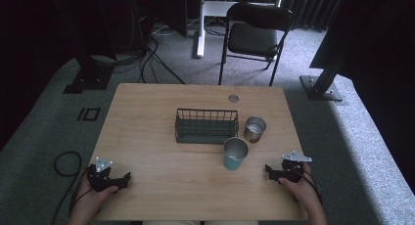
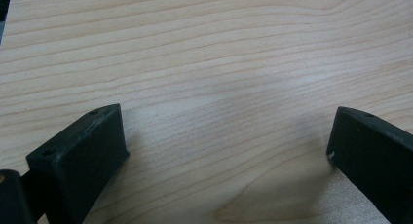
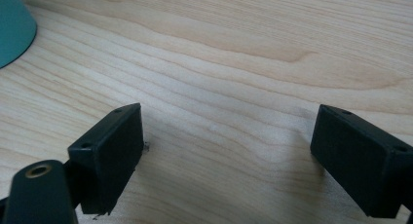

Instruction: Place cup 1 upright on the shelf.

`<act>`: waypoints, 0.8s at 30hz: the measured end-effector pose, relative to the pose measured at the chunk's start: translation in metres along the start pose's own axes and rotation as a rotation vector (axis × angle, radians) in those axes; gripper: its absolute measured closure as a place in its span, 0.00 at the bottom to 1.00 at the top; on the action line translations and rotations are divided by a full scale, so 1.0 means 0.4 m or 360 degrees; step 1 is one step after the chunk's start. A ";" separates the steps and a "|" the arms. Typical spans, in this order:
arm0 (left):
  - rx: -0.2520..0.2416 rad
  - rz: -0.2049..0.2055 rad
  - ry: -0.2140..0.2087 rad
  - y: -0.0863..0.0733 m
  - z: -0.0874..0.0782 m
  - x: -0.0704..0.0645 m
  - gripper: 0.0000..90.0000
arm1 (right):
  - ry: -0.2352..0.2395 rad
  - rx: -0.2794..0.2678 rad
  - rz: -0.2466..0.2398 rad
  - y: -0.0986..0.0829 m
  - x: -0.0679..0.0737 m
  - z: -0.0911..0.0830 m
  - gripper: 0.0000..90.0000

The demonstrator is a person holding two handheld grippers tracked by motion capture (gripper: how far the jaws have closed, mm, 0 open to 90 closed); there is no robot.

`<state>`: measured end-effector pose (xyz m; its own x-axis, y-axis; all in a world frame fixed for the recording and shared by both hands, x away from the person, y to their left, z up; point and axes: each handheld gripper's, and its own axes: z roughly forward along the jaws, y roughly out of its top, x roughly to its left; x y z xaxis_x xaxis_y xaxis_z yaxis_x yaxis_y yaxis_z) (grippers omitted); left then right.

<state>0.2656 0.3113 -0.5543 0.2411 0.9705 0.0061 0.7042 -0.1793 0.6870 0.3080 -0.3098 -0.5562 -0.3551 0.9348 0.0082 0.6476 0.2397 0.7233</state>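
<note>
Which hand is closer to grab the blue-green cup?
The right. The right claw rests open on the table just beside the teal cup, whose edge shows in the right gripper view. The left claw sits open at the far side.

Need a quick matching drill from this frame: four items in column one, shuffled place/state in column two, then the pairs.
Column one:
1. teal cup
2. steel cup
3. wire basket
4. left gripper

Column two:
A. empty, at the middle of the table
B. just right of the basket's right end
C. open, near the front left corner
D. in front of the basket's right end, nearest the right gripper

Pairs: 1-D, 2-B, 3-A, 4-C
</note>
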 end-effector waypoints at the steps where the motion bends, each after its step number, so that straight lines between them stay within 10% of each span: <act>1: -0.0001 0.0000 -0.0001 0.000 0.000 0.000 0.02 | 0.0000 0.0000 0.0000 0.000 0.000 0.000 0.13; 24: 0.0013 0.0091 -0.0073 -0.006 -0.009 0.003 0.01 | 0.0000 0.0000 0.0000 0.000 0.000 0.000 0.13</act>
<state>0.2616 0.3134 -0.5534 0.3115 0.9502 0.0118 0.6938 -0.2359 0.6805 0.3080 -0.3098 -0.5562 -0.3548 0.9349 0.0082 0.6476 0.2394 0.7234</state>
